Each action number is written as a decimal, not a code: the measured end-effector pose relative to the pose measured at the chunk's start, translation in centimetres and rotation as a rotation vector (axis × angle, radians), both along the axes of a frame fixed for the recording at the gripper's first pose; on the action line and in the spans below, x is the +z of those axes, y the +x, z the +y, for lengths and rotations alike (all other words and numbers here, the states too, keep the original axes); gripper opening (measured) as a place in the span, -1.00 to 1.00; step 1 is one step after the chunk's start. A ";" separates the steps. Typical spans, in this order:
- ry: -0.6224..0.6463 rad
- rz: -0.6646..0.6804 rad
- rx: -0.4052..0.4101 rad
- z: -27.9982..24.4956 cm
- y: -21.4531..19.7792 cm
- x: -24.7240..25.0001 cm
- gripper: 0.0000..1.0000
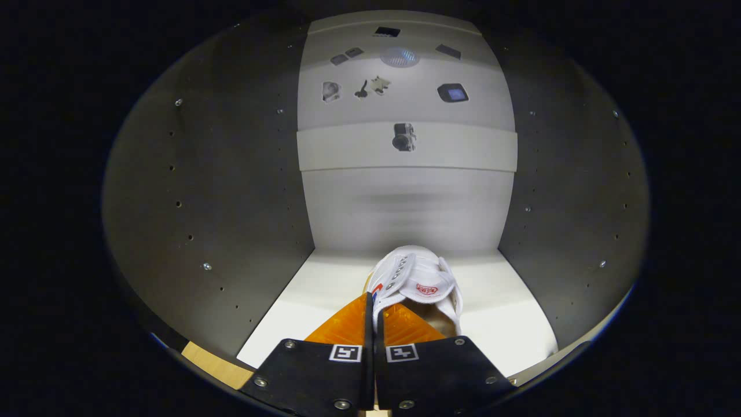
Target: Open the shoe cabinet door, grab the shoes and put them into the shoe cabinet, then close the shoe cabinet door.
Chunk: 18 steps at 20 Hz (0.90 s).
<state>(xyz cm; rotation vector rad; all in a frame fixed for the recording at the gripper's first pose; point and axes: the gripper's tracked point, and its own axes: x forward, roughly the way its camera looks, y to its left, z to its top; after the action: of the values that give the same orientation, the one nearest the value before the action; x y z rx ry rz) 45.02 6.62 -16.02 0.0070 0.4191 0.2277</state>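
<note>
A white shoe (419, 284) with a red mark on its tongue points toe-first into the open shoe cabinet. It is over the cabinet's white floor (312, 301); I cannot tell if it rests on it. My gripper (373, 301) is shut on the shoe, its fingers pinching the left side of the shoe's collar near the lace eyelets. The heel end is hidden behind the fingers. The cabinet door is out of sight.
Grey side walls (231, 220) with rows of small holes close in on the left and right. The pale back panel (405, 202) stands beyond the shoe, crossed by a horizontal strip (347, 147). Bare floor lies on both sides of the shoe.
</note>
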 end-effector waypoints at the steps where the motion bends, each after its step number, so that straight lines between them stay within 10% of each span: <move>1: 0.001 0.000 -0.002 0.0 -0.3 0.1 -0.95; 18: 0.033 -0.154 -0.051 -1.8 -8.7 8.2 -0.67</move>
<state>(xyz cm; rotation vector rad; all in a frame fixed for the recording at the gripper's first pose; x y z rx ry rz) 36.32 4.84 -7.79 0.0319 0.2615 0.1830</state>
